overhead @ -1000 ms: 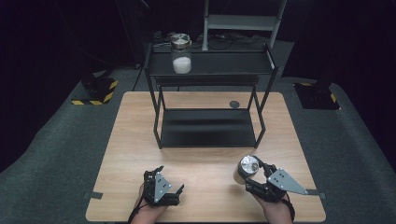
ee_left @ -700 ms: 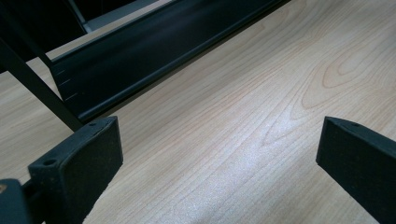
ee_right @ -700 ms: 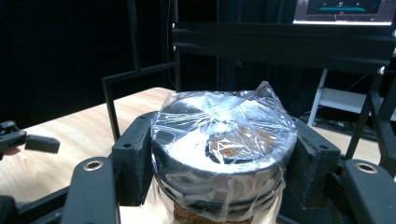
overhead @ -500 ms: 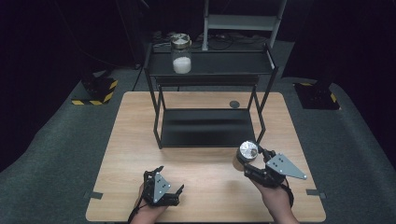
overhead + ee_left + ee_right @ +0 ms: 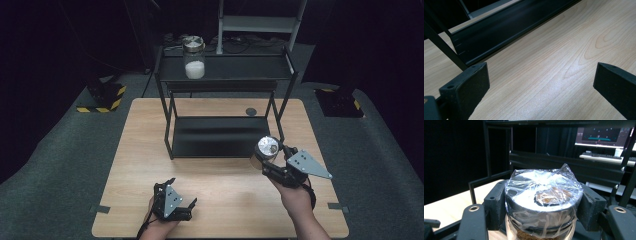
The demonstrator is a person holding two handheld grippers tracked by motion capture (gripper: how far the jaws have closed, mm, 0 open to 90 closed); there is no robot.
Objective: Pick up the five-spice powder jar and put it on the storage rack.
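Observation:
My right gripper [image 5: 266,161] is shut on a jar [image 5: 265,151] with a silver lid wrapped in clear film, holding it above the table's right front, just before the black rack [image 5: 225,82]. In the right gripper view the jar [image 5: 543,202] sits between both pads, brown powder showing under the lid. A second jar [image 5: 194,56] with white powder stands on the rack's top shelf at the left. My left gripper [image 5: 181,196] rests low at the table's front, open, with nothing but bare wood between its jaws [image 5: 536,85].
The rack's lower shelf [image 5: 220,136] lies dark and flat on the wooden table [image 5: 145,150]. A small dark disc [image 5: 251,111] lies on the table behind the rack. Yellow-black striped blocks [image 5: 102,102] sit on the floor at the left.
My right gripper has lifted the film-wrapped jar up and forward toward the rack. The left gripper has stayed where it was.

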